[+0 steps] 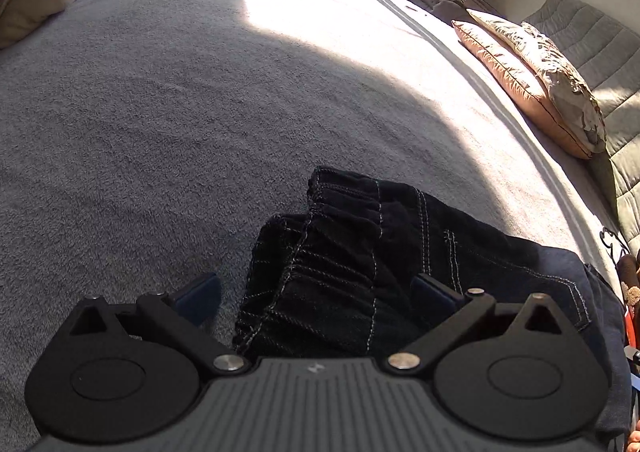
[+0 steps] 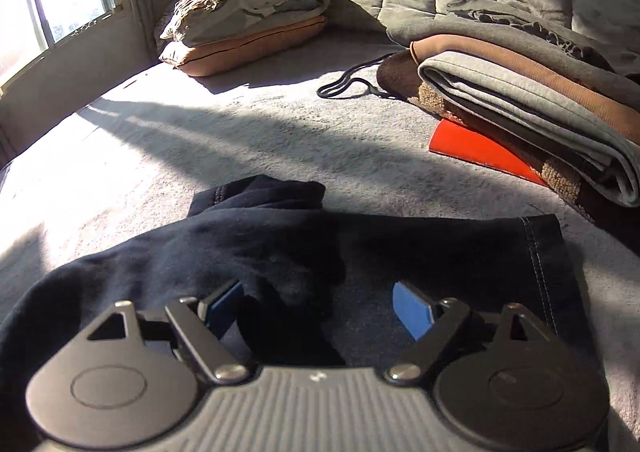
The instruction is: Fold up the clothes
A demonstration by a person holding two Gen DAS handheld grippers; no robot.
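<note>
With both the left gripper (image 1: 316, 292) and right gripper (image 2: 320, 306) spread wide and holding nothing, the dark denim stitched garment (image 1: 360, 252), low in frame on the grey bedspread (image 1: 160, 112), could bunch if pinched off-edge.

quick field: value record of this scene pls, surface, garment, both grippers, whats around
surface: grey fleecy bed cover, part sunlit
garment: dark jeans lying on the cover, elastic waistband bunched, hem end flat
left gripper: open, fingers either side of the waistband, not pressing it
right gripper: open over the dark cloth, blue fingers apart, nothing gripped
pillows: two stacked by the headboard
folded pile: grey and brown clothes on a red sheet
loose item: black cord beside the pile
</note>
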